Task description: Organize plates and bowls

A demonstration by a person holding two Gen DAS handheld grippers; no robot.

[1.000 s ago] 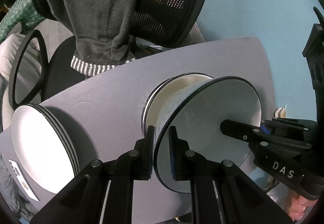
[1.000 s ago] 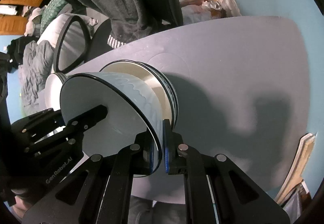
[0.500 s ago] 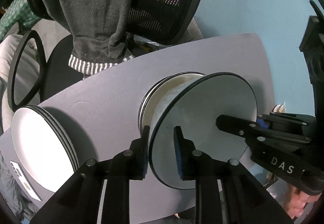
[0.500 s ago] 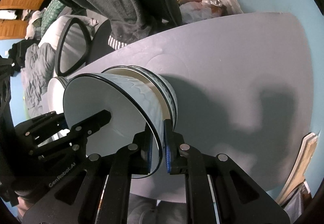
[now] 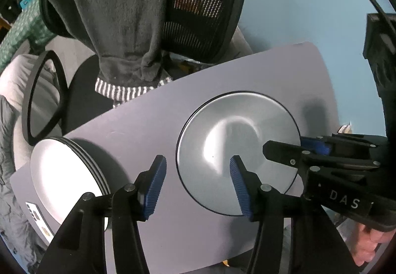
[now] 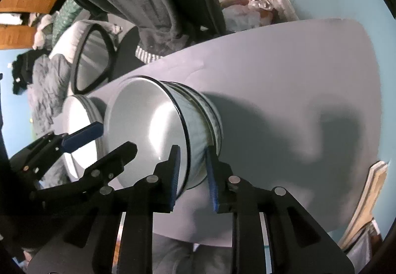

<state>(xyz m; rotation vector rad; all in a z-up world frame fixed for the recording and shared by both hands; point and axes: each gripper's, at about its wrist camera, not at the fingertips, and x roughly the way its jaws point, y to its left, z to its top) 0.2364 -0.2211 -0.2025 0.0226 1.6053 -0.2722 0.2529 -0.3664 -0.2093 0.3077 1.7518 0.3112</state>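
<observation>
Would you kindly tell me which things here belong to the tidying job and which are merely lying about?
Job: stack of bowls, stack of plates, left gripper, right gripper, both opening.

Lying about: office chair, grey garment, phone.

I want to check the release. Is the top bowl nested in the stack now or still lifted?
Nested. The top bowl sits in the bowls below; both grippers are opening, their pads off its rim.
</observation>
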